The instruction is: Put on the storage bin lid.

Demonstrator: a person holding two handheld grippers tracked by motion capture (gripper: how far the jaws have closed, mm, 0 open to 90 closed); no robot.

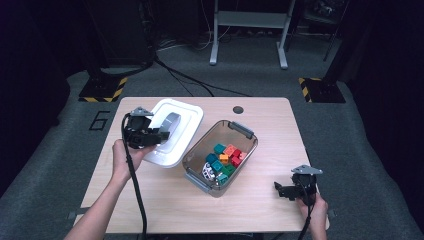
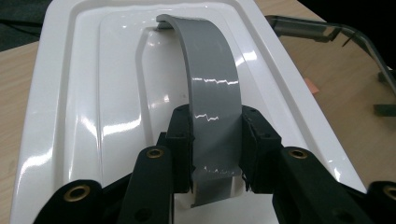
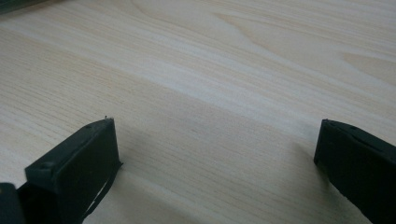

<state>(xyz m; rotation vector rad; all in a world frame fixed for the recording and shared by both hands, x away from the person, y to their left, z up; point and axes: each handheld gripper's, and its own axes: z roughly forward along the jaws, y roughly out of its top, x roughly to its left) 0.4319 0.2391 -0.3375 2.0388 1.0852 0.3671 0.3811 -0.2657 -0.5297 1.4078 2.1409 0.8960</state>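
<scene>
Item: white lid (image 1: 176,134) of a storage box, glossy moulded plastic, rectangular with rounded corners, stepped rim and a recessed centre panel. An arched grey handle (image 2: 210,84) spans the recess.

Location: directly ahead of and beneath the left gripper (image 1: 146,134), toward the far left part of the wooden table (image 1: 260,200). Its near end seems raised off the table, its far end low; whether that end touches the wood cannot be told. The clear bin (image 1: 220,156) lies just beyond the lid's right edge, open-topped, with coloured blocks (image 1: 227,157) inside.

Gripper state, left: jaws pinched on the grey handle, one pad on each edge of the strap, near its closer end. In the left gripper view the fingers (image 2: 180,140) press flush against the strap's sides.

Gripper state, right: the right gripper (image 1: 292,189) rests low over bare table near the front right corner, jaws spread wide, nothing between them; well apart from lid and bin.

Handling, judged: light, stiff shell; likely flexes little. The surface is shiny and probably slick, so the flat panel and rim offer poor purchase. The handle is the proper hold: narrow enough for the jaws, with parallel edges. A grip off the handle's middle probably lets the lid hang tilted and swing; a hold at the crown of the arch would balance it better. Not fragile, though it may clatter or slide if set down on an edge.
</scene>
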